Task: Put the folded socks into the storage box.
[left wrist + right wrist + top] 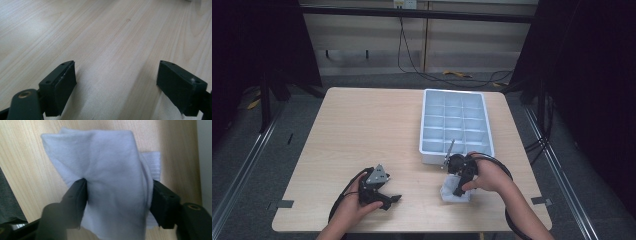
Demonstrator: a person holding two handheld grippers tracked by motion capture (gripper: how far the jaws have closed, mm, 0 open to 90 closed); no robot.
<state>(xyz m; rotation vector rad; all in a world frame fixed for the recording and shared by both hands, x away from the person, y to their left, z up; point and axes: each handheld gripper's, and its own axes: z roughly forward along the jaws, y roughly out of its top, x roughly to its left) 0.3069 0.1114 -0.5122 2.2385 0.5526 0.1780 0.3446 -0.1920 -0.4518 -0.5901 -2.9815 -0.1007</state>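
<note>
Your right gripper had its fingers pinching the folded white cloth near the surface's front edge, left gripper released; bunched layers could have slipped free.

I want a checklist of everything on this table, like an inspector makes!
Surface: light wooden table, bare grain under the left tool.
Job's things: folded white ribbed cloth near the front edge; pale blue plastic tray with compartments, compartments look empty.
Clutter: nothing seen.
Grippers: left tool open above bare wood; right tool pinching the cloth from both sides, creasing it.
Cables: black cable loops from each tool; black floor cable behind the table.
Surroundings: dark curtains at both sides, pale panelled wall behind.
</note>
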